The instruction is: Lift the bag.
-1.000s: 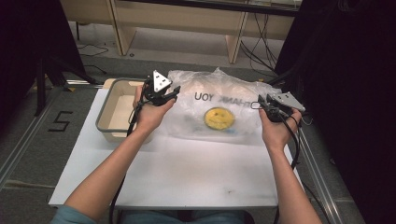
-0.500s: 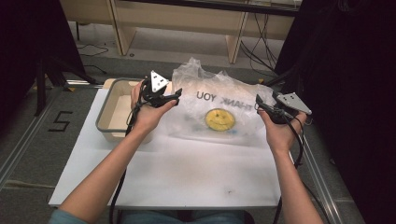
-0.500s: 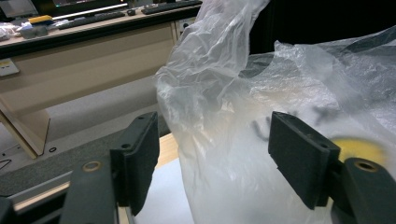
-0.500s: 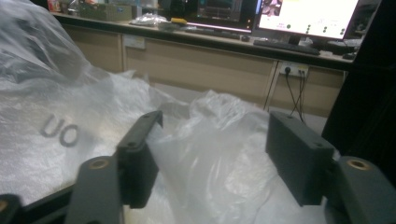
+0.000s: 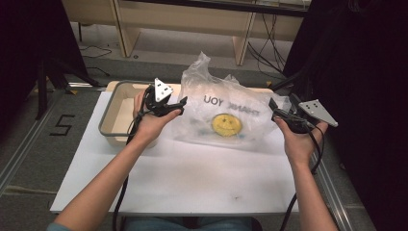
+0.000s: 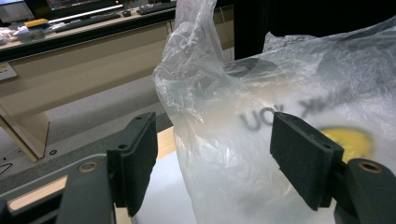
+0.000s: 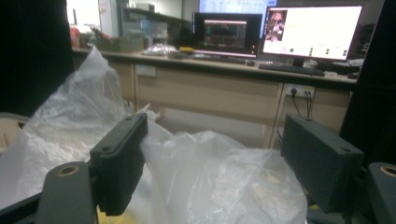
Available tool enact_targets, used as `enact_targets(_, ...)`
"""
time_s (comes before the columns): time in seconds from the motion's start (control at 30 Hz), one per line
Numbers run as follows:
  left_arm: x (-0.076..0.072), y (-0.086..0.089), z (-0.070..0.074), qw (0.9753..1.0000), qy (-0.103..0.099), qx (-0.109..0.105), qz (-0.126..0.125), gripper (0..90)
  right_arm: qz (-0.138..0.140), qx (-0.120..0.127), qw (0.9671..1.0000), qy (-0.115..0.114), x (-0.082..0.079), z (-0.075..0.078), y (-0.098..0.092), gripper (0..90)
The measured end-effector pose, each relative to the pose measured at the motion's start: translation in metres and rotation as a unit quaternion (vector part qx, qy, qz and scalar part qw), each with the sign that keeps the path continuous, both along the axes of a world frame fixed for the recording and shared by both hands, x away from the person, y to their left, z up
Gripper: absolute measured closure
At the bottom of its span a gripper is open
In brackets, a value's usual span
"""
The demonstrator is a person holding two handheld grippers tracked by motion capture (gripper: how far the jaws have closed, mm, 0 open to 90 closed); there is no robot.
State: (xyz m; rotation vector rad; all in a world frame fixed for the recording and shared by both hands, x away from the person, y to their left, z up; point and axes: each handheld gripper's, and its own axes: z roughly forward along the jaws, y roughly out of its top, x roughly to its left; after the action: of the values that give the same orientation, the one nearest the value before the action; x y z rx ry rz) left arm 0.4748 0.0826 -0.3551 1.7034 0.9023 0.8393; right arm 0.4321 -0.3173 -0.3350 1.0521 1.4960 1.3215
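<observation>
where bag (image 5: 226,113) bulges, tray (image 5: 111,115) partly hidden.

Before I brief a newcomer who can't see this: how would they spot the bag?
On the white table, look right of the tray, between the two grippers. The bag is clear crinkled plastic with a yellow smiley face, the only soft thing there.

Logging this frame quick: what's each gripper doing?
Left gripper: open, jaws on either side of the bag, not clamped.
Right gripper: open, bag between the jaws, holding nothing.
</observation>
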Motion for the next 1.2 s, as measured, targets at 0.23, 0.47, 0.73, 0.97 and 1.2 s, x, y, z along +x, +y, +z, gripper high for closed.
enact_targets(0.23,-0.006,0.003,0.000,1.0000,-0.003,0.004,-0.002,32.0,0.012,0.008,0.9999,-0.004,-0.008,0.003,-0.003,25.1)
enact_targets(0.47,-0.015,0.006,-0.005,0.9999,0.009,0.003,-0.013,31.9,0.030,-0.016,0.9994,0.010,-0.018,-0.001,0.000,25.3)
enact_targets(0.73,-0.036,0.017,-0.020,0.9989,0.030,0.013,-0.034,31.4,0.039,-0.033,0.9974,0.050,-0.028,-0.027,-0.009,26.3)
enact_targets(0.97,-0.069,0.032,-0.037,0.9966,0.047,0.020,-0.065,31.0,0.059,-0.038,0.9935,0.089,-0.048,-0.059,-0.020,27.9)
enact_targets(1.2,-0.097,0.046,-0.058,0.9953,0.054,0.024,-0.078,29.4,0.072,-0.042,0.9904,0.111,-0.070,-0.081,-0.023,29.2)
